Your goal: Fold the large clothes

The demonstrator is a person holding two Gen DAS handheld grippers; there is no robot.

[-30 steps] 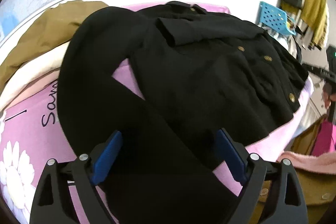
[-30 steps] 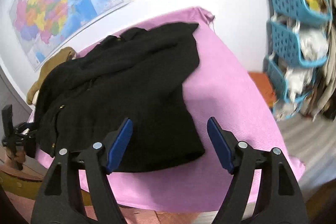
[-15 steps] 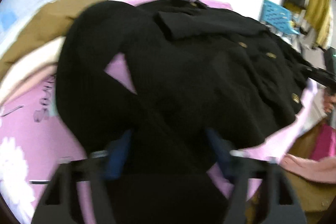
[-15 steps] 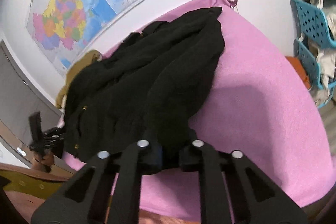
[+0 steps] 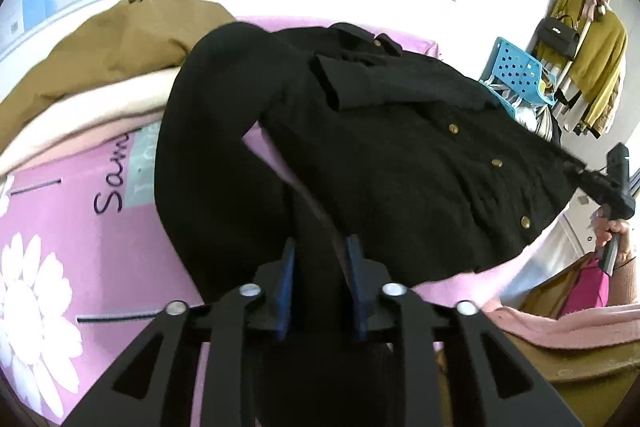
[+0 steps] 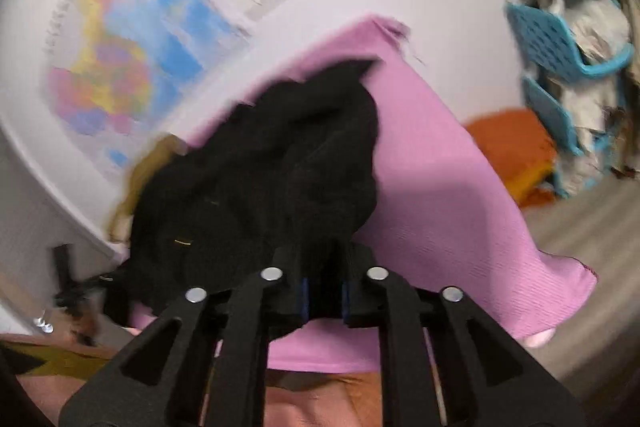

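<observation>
The black coat lay spread, still unfolded, across the pink-covered worktop from nine to three o'clock, the left claw clamped on its sleeve and the right claw clamped on its hem, so folding seemed barely begun.

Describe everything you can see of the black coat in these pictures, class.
The black coat is a dark, woolly-looking garment with brass-coloured buttons down its front and a flap pocket. It lies spread on the pink cover, one sleeve curving toward the left tongs, which are shut on it. The right tongs pinch its hem at the opposite edge. A tan garment lies beside it.
</observation>
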